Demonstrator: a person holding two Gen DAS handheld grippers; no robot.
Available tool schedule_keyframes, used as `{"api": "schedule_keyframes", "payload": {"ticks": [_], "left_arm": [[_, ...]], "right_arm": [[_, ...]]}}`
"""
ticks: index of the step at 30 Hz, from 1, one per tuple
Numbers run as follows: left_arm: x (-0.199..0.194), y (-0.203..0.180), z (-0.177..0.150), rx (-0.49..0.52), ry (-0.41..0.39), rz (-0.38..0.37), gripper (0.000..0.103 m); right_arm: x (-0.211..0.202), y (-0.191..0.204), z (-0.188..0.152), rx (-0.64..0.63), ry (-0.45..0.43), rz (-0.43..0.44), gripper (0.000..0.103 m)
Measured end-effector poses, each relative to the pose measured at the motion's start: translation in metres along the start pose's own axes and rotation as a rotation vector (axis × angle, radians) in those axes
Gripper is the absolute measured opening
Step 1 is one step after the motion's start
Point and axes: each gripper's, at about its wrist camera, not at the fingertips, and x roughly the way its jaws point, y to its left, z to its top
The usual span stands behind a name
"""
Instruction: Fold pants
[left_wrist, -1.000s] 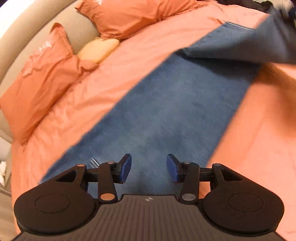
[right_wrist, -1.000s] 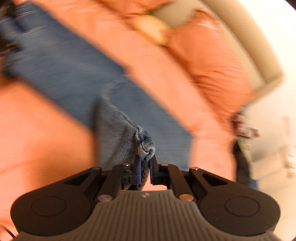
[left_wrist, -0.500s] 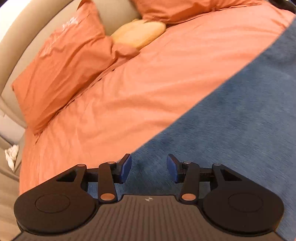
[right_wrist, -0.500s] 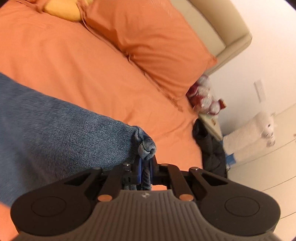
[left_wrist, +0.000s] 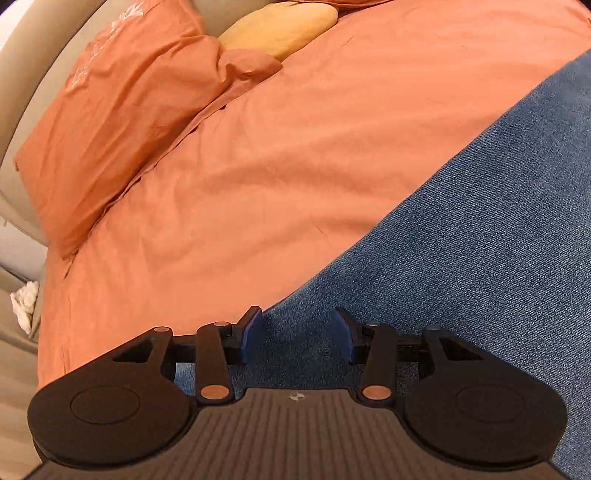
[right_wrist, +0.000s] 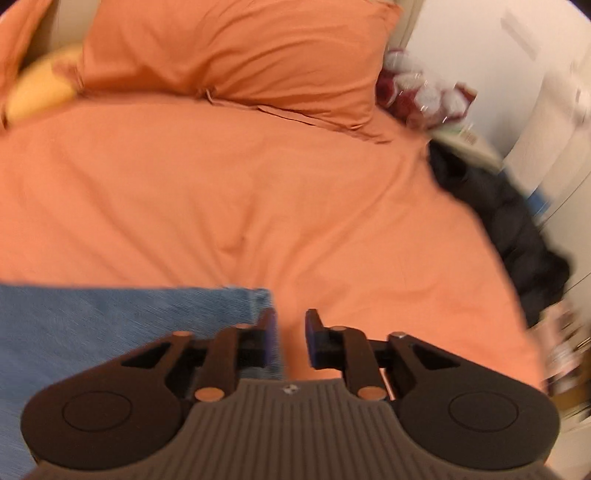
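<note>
- On an orange bedsheet (left_wrist: 295, 155), blue denim pants (left_wrist: 480, 240) lie flat, filling the lower right of the left wrist view and running up toward its top right corner
- The left gripper (left_wrist: 295, 334) sits low over the pants near their long edge, its two blue-padded fingers (left_wrist: 249, 332) spread wide apart with only denim showing between them; it holds nothing
- Whether the left fingers touch the cloth cannot be told
- In the right wrist view, which is blurred, the pants (right_wrist: 110, 325) fill the lower left, and their end edge stops just beside the left finger of the right gripper (right_wrist: 290, 338)
- The right gripper is parted by a narrower gap than the left one, with bare orange sheet (right_wrist: 258, 206) showing between its fingers; it grips nothing
- An orange pillow (left_wrist: 122, 122) leans against a beige headboard (left_wrist: 26, 92) at the top left of the left view, with a yellow cushion (left_wrist: 280, 27) just beside it
- A second orange pillow (right_wrist: 236, 55) lies at the head of the bed in the right view, well apart from the pants
- Dark clothing (right_wrist: 509, 221) is heaped at the right side of the bed, and red and white soft items (right_wrist: 421, 96), too blurred to name, sit beyond the pillow
</note>
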Motion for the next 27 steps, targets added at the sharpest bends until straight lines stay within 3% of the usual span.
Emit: {"api": "schedule_keyframes", "payload": {"ticks": [2,4,10,12,15,21,23,26,27], "left_arm": [[0.001,-0.003,0.001,0.016,-0.002,0.009,0.05],[0.0,-0.005,0.0,0.015,-0.006,0.017,0.05],[0.002,-0.007,0.0,-0.027,0.01,0.034,0.051],[-0.002,-0.01,0.004,-0.006,0.021,0.059,0.052],[-0.018,-0.011,-0.002,0.014,0.011,0.032,0.053],[-0.071,-0.013,-0.032,0.046,-0.028,-0.024,0.053],[-0.086,-0.016,-0.045,0.049,-0.035,-0.031,0.053],[-0.096,-0.023,-0.057,0.041,-0.029,-0.038,0.055],[-0.099,-0.026,-0.062,0.034,-0.026,-0.035,0.054]], "right_arm": [[0.002,0.009,-0.004,0.017,-0.006,0.028,0.05],[0.013,0.014,-0.008,0.034,-0.001,0.019,0.05],[0.047,0.024,-0.022,0.063,0.09,-0.038,0.037],[0.033,0.025,-0.023,0.049,0.043,-0.039,0.042],[0.006,0.021,-0.032,-0.001,0.006,-0.015,0.044],[-0.047,-0.002,-0.073,-0.092,0.016,0.061,0.031],[-0.056,-0.013,-0.087,-0.076,0.035,0.095,0.031],[-0.06,-0.029,-0.111,0.028,0.055,0.13,0.044],[-0.058,-0.032,-0.117,0.074,0.059,0.139,0.044]]}}
